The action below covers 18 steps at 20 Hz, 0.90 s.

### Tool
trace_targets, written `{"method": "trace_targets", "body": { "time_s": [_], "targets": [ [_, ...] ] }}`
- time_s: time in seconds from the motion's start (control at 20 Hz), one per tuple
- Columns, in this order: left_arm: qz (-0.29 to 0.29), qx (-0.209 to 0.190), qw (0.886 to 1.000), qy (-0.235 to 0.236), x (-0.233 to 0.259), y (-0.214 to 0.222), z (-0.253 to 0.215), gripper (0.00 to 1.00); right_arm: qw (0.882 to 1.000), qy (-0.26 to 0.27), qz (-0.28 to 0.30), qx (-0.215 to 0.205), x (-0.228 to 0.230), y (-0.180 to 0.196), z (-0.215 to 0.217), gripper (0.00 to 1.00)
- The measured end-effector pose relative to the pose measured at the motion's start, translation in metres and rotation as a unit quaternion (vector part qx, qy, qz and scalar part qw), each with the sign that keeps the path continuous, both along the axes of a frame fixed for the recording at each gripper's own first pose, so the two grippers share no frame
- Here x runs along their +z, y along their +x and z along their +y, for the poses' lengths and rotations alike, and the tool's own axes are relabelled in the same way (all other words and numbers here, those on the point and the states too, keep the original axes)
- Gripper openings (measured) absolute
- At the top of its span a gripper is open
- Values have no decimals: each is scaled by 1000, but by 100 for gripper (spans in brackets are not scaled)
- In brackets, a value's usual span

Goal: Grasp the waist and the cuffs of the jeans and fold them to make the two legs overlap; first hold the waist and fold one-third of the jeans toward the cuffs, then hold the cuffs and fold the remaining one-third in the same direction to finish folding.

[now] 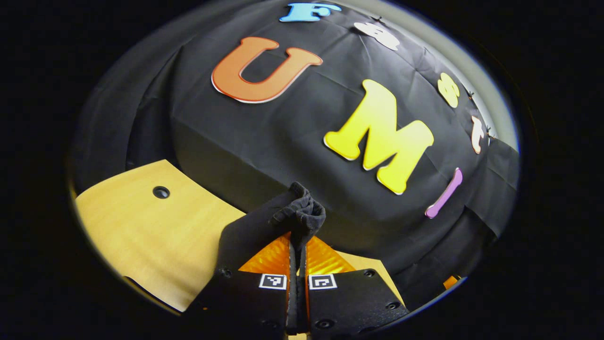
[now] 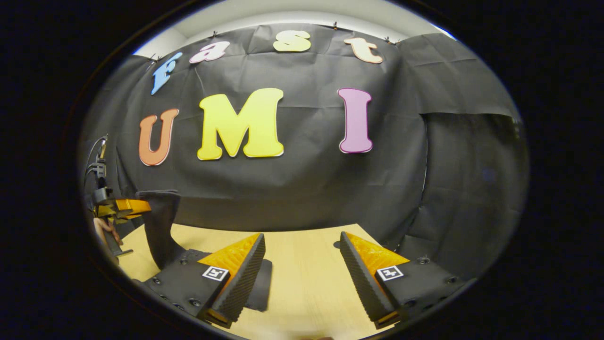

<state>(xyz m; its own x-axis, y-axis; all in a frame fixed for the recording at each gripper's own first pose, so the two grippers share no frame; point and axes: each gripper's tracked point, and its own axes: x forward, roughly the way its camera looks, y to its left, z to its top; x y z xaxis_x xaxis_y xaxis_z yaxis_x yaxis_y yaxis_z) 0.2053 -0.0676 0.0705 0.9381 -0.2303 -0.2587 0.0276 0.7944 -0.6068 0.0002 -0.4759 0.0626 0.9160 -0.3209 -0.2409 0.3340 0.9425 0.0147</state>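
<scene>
The jeans are dark, nearly black. In the left gripper view my left gripper [image 1: 297, 243] is shut on a bunched edge of the jeans [image 1: 302, 215], and the cloth drapes down to the left over the wooden table [image 1: 155, 236]. Which part of the jeans it holds I cannot tell. In the right gripper view my right gripper [image 2: 302, 241] stands open above the table [image 2: 306, 274] with nothing between its fingers. At the far left there, a hand holds the left gripper [image 2: 120, 207] raised, and the jeans [image 2: 160, 226] hang from it to the tabletop, running on behind one of my fingers [image 2: 238, 278].
A small dark hole [image 1: 161, 192] sits in the tabletop at the left. The black cloth wall [image 2: 306, 189] stands close behind the table's far edge. Bare wood lies between and ahead of the right gripper's fingers.
</scene>
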Motion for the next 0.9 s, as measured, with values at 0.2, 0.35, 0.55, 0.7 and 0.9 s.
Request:
{"method": "trace_targets", "body": {
  "time_s": [0.2,0.35,0.55,0.7,0.9],
  "targets": [
    [9,-40,999,4,-10,-8,-46,3,1000,-3,9,-11,-5,-7,-6,98],
    [11,-72,997,25,-21,-13,-86,3,1000,1,16,-20,-8,-9,-7,98],
    [31,-115,992,43,-46,-30,-137,4,999,12,19,-31,-11,-14,-7,98],
    [45,-147,984,87,-72,-42,-167,4,999,12,19,-37,-14,-22,-15,97],
    [65,-171,972,146,-113,-59,-186,4,998,21,22,-48,-22,-29,-22,96]
  ]
}}
